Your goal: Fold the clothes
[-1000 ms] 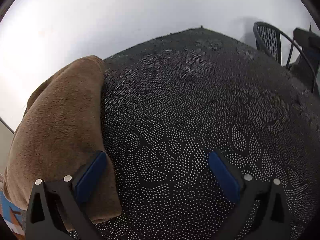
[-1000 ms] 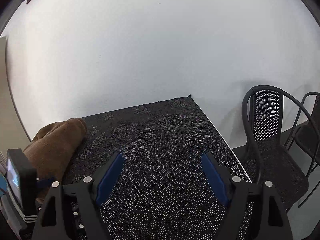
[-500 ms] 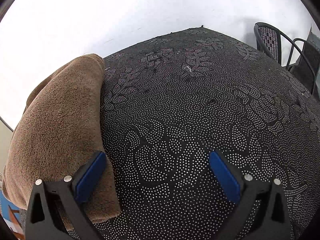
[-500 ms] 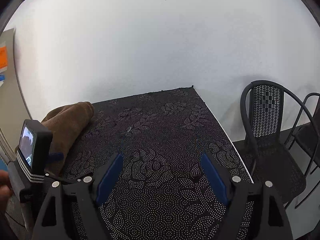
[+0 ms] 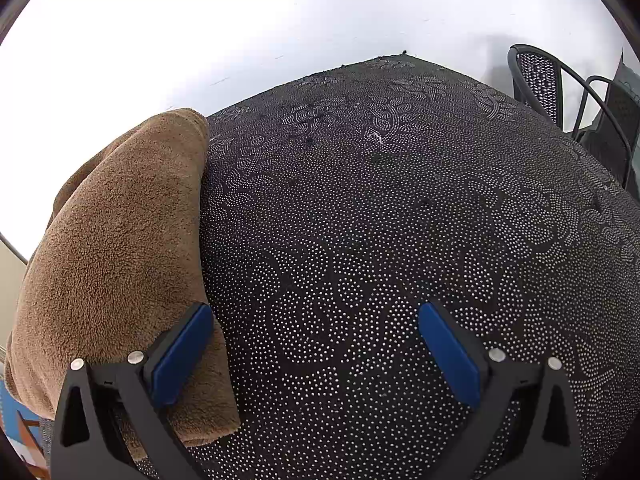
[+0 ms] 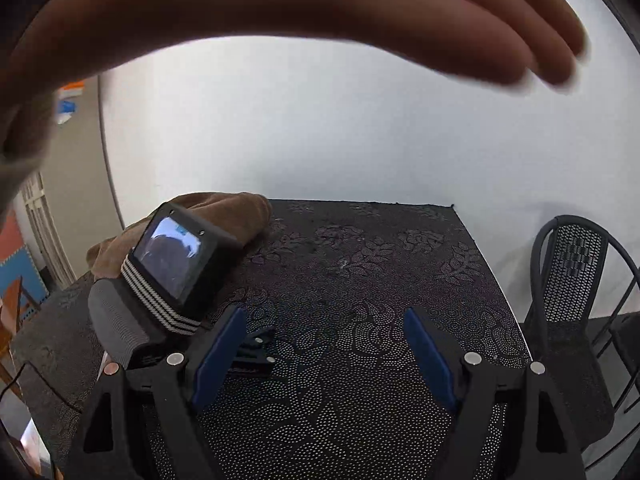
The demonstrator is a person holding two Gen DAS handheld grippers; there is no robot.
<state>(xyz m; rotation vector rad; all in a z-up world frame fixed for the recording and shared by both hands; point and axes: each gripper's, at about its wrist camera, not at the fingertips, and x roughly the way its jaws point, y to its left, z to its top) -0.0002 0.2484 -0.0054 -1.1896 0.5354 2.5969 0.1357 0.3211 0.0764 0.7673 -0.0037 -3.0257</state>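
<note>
A folded brown fleece garment (image 5: 116,248) lies along the left side of the table with the dark dotted cloth (image 5: 380,220). My left gripper (image 5: 316,344) hovers open over the cloth, its left blue pad (image 5: 182,354) just above the garment's near corner, nothing between the pads. In the right wrist view my right gripper (image 6: 324,352) stands open over the cloth with nothing held. The left gripper's body with its small screen (image 6: 168,264) sits ahead to the left, in front of the brown garment (image 6: 224,216). A blurred hand (image 6: 320,12) crosses the top of that view.
Black metal mesh chairs (image 6: 576,280) stand off the table's right edge, also seen as chairs (image 5: 560,88) at the far right. A white wall (image 6: 320,128) backs the table. A colourful panel (image 6: 20,288) stands at the far left.
The right wrist view has swung left and rolled, bringing the left gripper's body and screen closer. A hand has come across the top of that view. The left gripper stays still.
</note>
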